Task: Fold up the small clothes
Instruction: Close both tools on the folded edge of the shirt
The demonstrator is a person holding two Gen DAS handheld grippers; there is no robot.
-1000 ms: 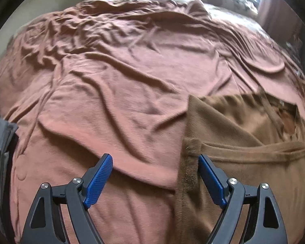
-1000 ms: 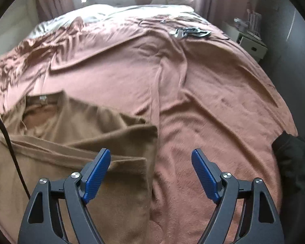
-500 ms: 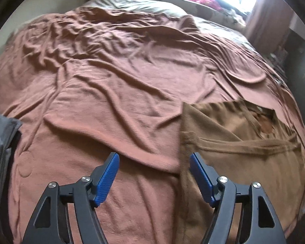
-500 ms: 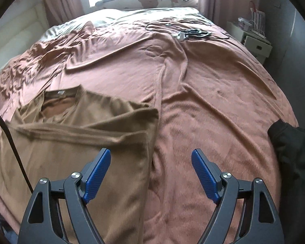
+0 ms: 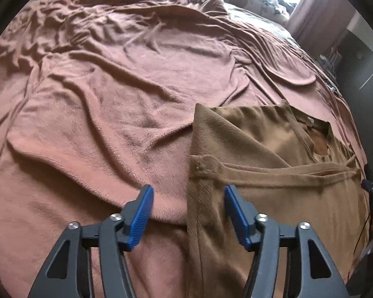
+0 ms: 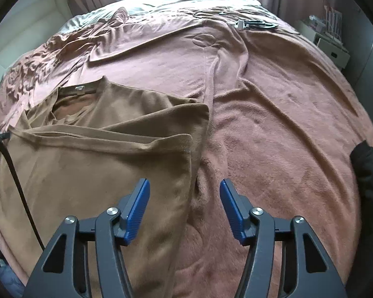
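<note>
A brown shirt point(image 5: 273, 186) lies flat on the pink-brown bedspread point(image 5: 112, 114), sleeves folded in, collar toward the far end. In the left wrist view my left gripper point(image 5: 187, 208) hovers over the shirt's left edge, its jaws closing, with that edge between the blue pads point(image 5: 141, 211) but not pinched. The right wrist view has the same shirt point(image 6: 92, 164) at the left. My right gripper point(image 6: 185, 206) straddles the shirt's right edge, jaws also closing, pads apart from the cloth.
A dark garment point(image 6: 368, 173) lies at the bed's right edge. A black cable point(image 6: 15, 181) crosses the shirt's left side. Small dark items point(image 6: 256, 24) lie far up the bed. A white bedside unit point(image 6: 330, 47) stands to the right.
Both grippers have narrowed their jaws. The left one shifted right so the shirt's left edge now lies between its pads. The right one shifted so the shirt's right edge lies between its pads.
</note>
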